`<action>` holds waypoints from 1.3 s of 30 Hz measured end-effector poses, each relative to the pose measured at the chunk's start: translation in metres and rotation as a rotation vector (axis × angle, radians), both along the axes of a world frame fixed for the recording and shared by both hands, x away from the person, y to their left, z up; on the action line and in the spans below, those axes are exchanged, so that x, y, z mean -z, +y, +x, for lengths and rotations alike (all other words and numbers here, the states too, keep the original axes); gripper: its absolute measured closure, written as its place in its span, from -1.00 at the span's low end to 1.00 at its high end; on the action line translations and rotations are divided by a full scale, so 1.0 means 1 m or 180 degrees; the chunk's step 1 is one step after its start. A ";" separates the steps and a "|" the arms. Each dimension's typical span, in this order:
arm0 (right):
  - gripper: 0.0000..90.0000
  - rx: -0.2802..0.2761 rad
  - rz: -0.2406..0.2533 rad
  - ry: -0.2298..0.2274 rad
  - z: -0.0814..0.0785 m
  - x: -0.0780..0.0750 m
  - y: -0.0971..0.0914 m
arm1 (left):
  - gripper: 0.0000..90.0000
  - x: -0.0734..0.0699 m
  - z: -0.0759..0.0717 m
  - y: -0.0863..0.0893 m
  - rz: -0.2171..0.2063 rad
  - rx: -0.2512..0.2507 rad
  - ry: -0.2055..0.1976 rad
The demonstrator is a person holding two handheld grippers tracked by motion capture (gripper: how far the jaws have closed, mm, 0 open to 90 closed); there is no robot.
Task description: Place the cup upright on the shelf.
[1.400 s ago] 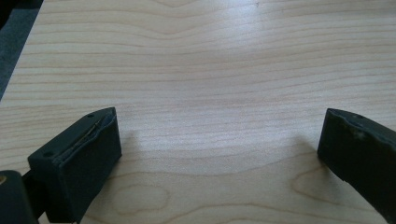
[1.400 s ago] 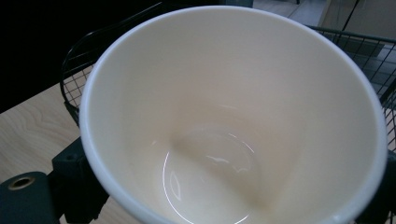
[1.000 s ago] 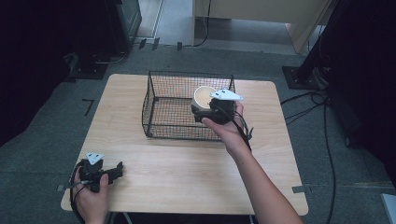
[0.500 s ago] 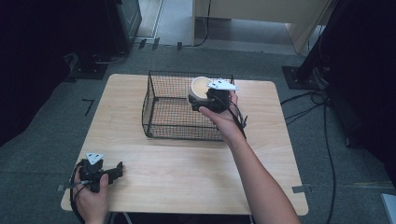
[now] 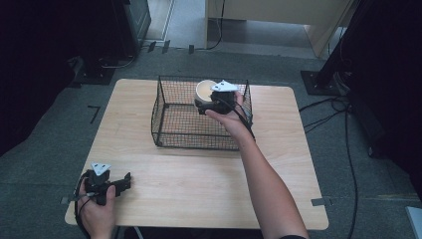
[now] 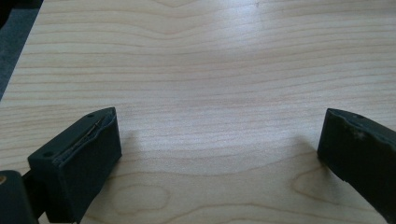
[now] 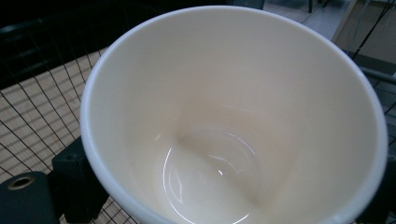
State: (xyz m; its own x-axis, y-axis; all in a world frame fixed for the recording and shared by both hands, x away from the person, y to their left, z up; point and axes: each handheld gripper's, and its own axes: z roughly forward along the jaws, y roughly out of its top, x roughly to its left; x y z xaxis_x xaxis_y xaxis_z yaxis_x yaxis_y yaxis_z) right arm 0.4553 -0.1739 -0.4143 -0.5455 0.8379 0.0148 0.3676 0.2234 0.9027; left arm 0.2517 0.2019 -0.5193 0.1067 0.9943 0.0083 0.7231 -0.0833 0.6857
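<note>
The high view looks forward and down over the whole desk point(image 5: 199, 189). The left gripper view skims that desk point(image 6: 210, 70) closely; the right gripper view faces the cup point(image 7: 233, 116), also seen from above point(image 5: 205, 89).

The high view was evenly lit over the pale wooden table point(image 5: 199, 189) while the surroundings fell into deep darkness, and the picture was soft, with little fine detail. In the left gripper view a broad sheen of glare lay across the wood and faint shadows sat under the slightly blurred jaws. In the right gripper view the cream cup point(image 7: 233, 116) was bright, small highlights glinting in its bottom.
</note>
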 end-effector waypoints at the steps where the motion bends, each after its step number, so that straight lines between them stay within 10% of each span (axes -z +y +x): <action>1: -0.82 0.0005 -0.0039 0.0027 0.003 0.003 0.001 | -1.00 0.000 0.000 0.000 -0.0004 -0.0003 -0.0003; 18: -0.82 -0.0320 -0.0603 0.0581 0.024 0.039 0.020 | -1.00 0.000 0.000 0.000 -0.0005 -0.0005 -0.0005; 39: -0.82 -0.0359 -0.0681 0.1083 0.030 0.048 0.016 | -1.00 0.000 0.000 0.000 0.0001 0.0000 0.0001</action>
